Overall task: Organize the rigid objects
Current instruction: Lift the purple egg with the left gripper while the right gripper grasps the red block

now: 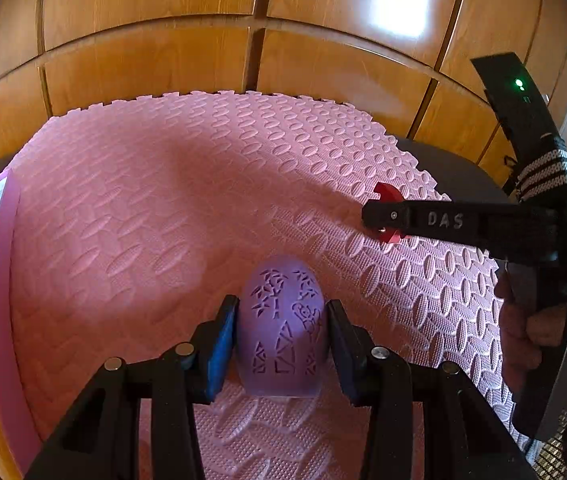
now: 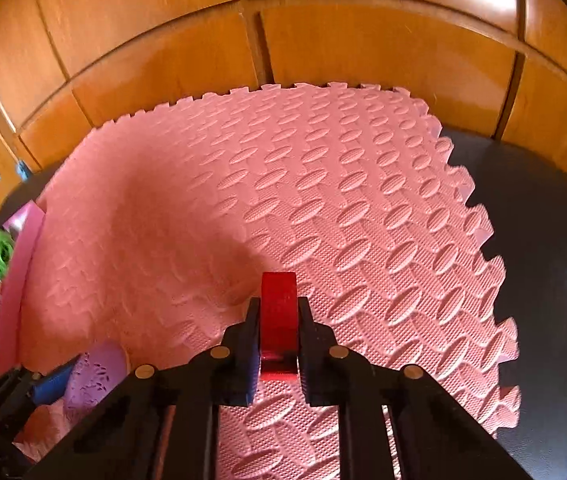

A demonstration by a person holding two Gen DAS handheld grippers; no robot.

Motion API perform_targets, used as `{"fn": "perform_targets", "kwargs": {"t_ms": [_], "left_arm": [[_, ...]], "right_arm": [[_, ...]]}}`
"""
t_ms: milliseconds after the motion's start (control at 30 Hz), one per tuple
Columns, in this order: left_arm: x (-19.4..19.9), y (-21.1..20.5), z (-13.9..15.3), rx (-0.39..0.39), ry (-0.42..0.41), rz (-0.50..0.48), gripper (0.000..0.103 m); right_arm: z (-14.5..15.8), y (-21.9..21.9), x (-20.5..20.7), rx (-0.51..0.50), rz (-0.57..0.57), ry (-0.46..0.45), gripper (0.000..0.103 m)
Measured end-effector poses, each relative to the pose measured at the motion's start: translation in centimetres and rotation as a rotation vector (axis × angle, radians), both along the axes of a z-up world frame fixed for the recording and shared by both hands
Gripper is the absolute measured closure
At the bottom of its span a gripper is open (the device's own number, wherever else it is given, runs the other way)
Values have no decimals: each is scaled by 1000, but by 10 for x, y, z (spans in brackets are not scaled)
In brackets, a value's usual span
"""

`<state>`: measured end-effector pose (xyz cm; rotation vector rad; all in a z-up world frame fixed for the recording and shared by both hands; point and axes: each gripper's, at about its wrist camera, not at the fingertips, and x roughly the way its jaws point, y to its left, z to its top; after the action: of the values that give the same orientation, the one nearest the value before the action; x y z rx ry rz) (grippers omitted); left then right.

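Left gripper (image 1: pixel 281 334), lower centre of the left wrist view: jaws partly apart, blue-faced pads (image 1: pixel 219 350) pressed on both flanks of the purple egg (image 1: pixel 281 332). Pitched steeply down.

Right gripper (image 2: pixel 278 330), lower centre of the right wrist view: jaws nearly together, clamped on the red piece (image 2: pixel 278 320) standing between them. Also pitched down.

In the left wrist view the right gripper reaches in from the right edge, its black finger lying level across the frame. A hand (image 1: pixel 531 336) wraps its handle at right, fingers curled round the grip.
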<state>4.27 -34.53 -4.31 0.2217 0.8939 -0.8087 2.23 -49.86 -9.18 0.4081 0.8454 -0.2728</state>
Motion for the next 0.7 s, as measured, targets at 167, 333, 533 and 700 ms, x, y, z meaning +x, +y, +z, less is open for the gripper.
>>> {"fn": "perform_targets", "kwargs": {"t_ms": [167, 333, 533, 700], "left_arm": [[1, -1, 0, 1, 0, -1, 59], [1, -2, 1, 1, 1, -1, 59], [2, -3, 1, 4, 2, -1, 60], [-2, -5, 4, 44, -16, -3, 60]], "right_arm": [[-2, -12, -6, 87, 10, -37, 88], [1, 9, -1, -66, 44, -4, 88], [-1, 25, 1, -199, 77, -1, 88], [-1, 21, -2, -186, 81, -24, 88]]}}
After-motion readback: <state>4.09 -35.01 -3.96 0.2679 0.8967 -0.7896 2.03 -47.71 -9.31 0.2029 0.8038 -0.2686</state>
